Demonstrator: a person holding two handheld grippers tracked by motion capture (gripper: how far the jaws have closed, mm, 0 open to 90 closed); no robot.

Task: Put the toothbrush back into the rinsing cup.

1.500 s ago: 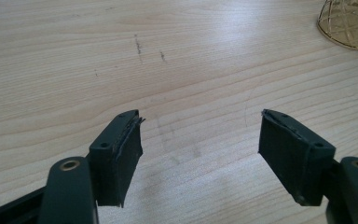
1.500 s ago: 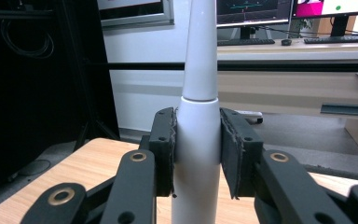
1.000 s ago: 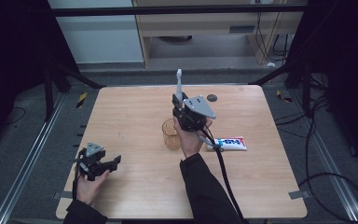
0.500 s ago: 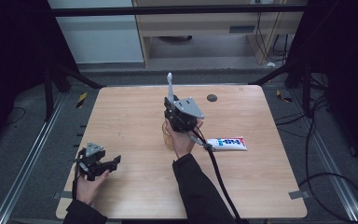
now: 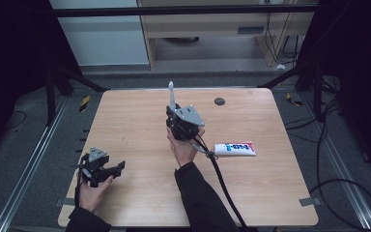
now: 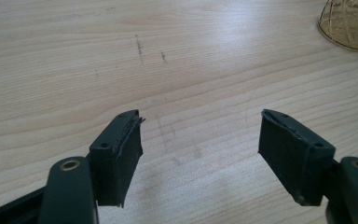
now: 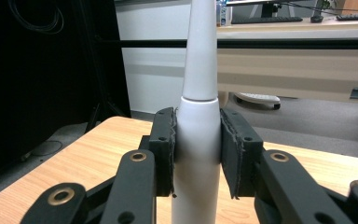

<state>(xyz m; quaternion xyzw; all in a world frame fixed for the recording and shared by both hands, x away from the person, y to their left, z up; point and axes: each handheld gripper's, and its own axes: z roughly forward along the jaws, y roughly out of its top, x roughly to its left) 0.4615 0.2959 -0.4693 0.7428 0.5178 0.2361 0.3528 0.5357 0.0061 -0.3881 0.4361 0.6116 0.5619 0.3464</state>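
Note:
A white electric toothbrush stands upright between the jaws of my right gripper, whose pads press on its thick handle from both sides. In the high view that right gripper is held over the middle of the table, with the toothbrush pointing up and away. My left gripper rests near the front left of the table, open. Its own view shows the left gripper with only bare wood between the jaws. An amber patterned glass cup shows at the top right of that view.
A white and blue toothpaste tube lies flat to the right of the right hand. A small dark round disc sits near the table's far edge. Black frame bars and cables surround the wooden table.
The right hand has carried the toothbrush leftward and lower, and now covers the amber cup that showed beside it earlier. The left gripper has stayed put.

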